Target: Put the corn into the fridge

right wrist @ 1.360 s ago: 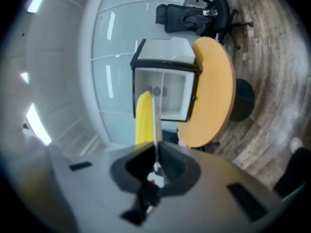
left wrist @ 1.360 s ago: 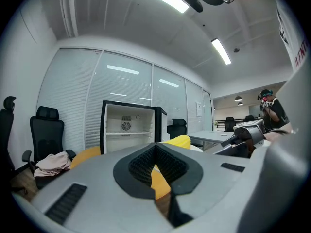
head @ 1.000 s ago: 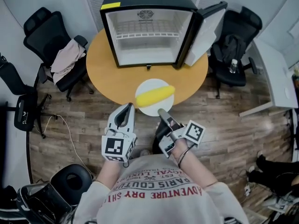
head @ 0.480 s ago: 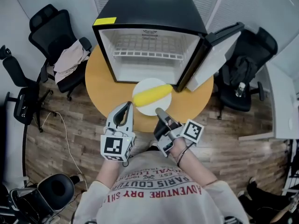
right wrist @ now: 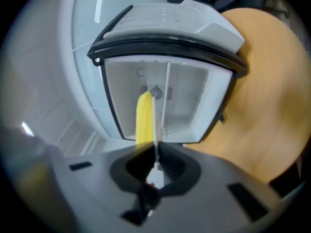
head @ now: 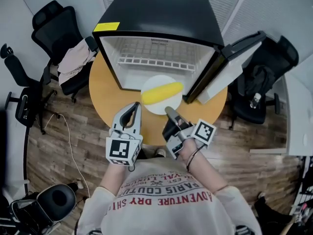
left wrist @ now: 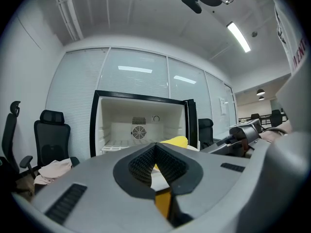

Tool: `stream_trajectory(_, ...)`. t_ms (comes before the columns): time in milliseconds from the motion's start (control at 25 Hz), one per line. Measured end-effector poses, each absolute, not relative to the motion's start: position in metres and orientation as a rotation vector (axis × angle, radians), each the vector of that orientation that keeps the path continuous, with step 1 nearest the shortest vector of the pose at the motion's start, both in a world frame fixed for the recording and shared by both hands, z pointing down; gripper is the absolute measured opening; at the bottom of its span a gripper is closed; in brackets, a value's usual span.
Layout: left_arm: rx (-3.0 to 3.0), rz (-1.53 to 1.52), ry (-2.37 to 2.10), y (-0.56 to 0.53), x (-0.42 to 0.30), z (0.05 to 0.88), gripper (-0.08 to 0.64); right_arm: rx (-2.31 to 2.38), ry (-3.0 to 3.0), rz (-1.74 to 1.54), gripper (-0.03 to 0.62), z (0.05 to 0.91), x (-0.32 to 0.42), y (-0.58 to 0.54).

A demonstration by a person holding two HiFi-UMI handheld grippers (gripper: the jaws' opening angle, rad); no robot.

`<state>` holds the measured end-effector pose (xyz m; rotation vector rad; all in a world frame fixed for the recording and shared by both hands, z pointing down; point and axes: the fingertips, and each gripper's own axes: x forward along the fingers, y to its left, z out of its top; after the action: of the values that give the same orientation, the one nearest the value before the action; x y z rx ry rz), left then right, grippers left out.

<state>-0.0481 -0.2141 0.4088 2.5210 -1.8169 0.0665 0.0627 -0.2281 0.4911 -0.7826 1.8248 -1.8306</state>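
Note:
A yellow corn cob [head: 162, 92] lies on a white plate [head: 152, 107] just in front of the open black fridge [head: 156, 58], whose white inside shows a bare wire shelf. My right gripper [head: 168, 111] is shut on the plate's near rim, rolled on its side. In the right gripper view the plate [right wrist: 154, 125] shows edge-on as a thin white line running out from the right gripper [right wrist: 156, 148], with the corn [right wrist: 143, 118] beside it. My left gripper [head: 137, 105] is shut with nothing in it, left of the plate; past the left gripper [left wrist: 155, 145] the corn [left wrist: 177, 141] peeks out.
The fridge stands on a round wooden table [head: 105, 94], its door [head: 230, 65] swung open to the right. Black office chairs stand around: one with clothes draped on it [head: 73, 60] at the left, another [head: 266, 77] at the right. The floor is wood.
Both grippers and the plate with the corn have moved forward, from over the table's near edge up to the fridge's open front. Both stay shut.

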Motion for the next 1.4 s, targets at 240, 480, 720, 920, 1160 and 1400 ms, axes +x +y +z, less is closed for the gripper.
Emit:
stream_trajectory(240,2.574,0.077,-1.775,-0.243,-0.066,0.405,0.026,-0.811,1.764,-1.803,0.040,0.489,0.047,-0.255)
stream_trajectory(480,2.613,0.086,-1.721,-0.270,-0.085,0.404,0.026,-0.868,1.712,-1.776,0.040,0.491,0.028,-0.285)
stream_trajectory(720,2.614,0.082,-1.680,-0.288,-0.102,0.408,0.026,-0.915,1.653,-1.770,0.040,0.495,0.016,-0.311)
stream_trajectory(920,2.606,0.087,-1.655,-0.302,-0.113,0.414,0.026,-0.955,1.603,-1.764,0.040,0.503,0.012,-0.334)
stream_trajectory(1160,2.621,0.081,-1.629,-0.319,-0.115,0.413,0.026,-0.977,1.558,-1.764,0.040,0.508,0.011,-0.352)
stream_trajectory(1400,2.620,0.084,-1.608,-0.329,-0.112,0.415,0.026,-0.998,1.541,-1.768,0.040,0.507,0.007,-0.369)
